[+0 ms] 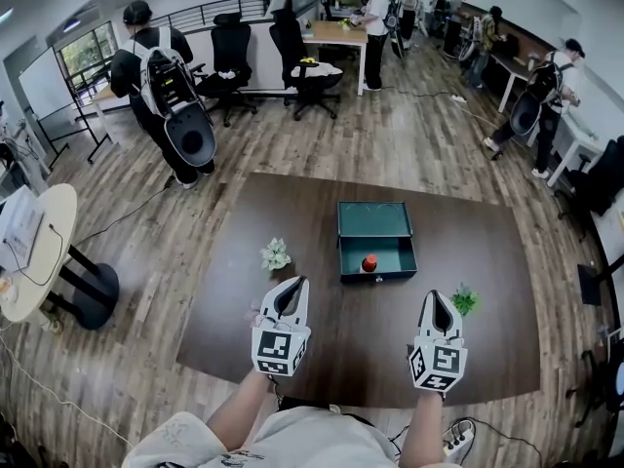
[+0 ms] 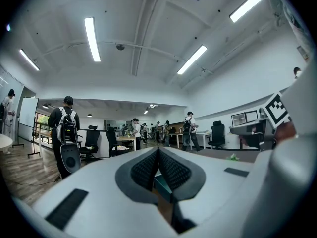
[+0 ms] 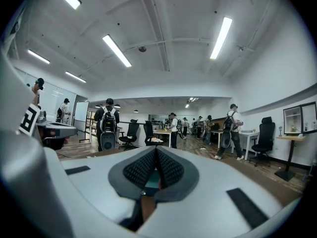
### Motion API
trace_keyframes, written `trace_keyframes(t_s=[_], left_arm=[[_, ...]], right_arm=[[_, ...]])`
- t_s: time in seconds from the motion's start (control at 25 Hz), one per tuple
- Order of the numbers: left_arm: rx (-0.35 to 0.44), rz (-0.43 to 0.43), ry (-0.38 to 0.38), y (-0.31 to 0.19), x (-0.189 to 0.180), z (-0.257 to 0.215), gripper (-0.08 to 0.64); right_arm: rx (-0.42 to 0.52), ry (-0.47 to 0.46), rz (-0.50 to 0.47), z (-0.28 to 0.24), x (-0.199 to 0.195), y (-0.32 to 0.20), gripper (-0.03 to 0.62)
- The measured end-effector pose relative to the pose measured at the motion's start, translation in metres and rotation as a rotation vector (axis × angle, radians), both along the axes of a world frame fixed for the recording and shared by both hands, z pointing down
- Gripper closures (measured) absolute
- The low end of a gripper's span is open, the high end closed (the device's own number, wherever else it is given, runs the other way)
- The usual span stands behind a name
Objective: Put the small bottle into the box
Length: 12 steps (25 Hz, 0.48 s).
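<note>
A small red bottle (image 1: pixel 370 262) stands inside the open green box (image 1: pixel 376 220), at its front, near the middle of the dark brown table (image 1: pixel 322 344). My two grippers hover near the table's front edge, well short of the box. The left gripper (image 1: pixel 292 283) is left of the box and the right gripper (image 1: pixel 436 295) is to its right. In the left gripper view the left gripper (image 2: pixel 158 152) has its ribbed pads together with nothing between them. The right gripper (image 3: pixel 156 150) is likewise shut and empty. A sliver of teal box (image 2: pixel 162 185) shows below the left pads.
A small pale plant (image 1: pixel 276 253) sits on the table left of the box, and a green one (image 1: pixel 465 300) beside my right gripper. A round white table (image 1: pixel 39 252) stands at the left. Office chairs (image 1: pixel 304 66), desks and several people fill the room beyond.
</note>
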<state>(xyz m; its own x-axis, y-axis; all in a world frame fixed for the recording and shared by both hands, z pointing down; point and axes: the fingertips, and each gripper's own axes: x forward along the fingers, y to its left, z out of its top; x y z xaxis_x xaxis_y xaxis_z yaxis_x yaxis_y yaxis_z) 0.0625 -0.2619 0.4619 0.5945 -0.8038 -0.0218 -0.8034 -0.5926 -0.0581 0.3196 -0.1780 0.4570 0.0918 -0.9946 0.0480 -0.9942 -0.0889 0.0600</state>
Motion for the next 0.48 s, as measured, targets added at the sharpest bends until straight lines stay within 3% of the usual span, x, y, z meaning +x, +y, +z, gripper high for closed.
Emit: trace_keyframes(t_s=[0.48], left_arm=[[-0.002,-0.008,-0.006,-0.0029,-0.0058,-0.0006,0.558]], right_arm=[[-0.005,0.009,-0.002,0.0008,-0.0041,-0.0021,0.592]])
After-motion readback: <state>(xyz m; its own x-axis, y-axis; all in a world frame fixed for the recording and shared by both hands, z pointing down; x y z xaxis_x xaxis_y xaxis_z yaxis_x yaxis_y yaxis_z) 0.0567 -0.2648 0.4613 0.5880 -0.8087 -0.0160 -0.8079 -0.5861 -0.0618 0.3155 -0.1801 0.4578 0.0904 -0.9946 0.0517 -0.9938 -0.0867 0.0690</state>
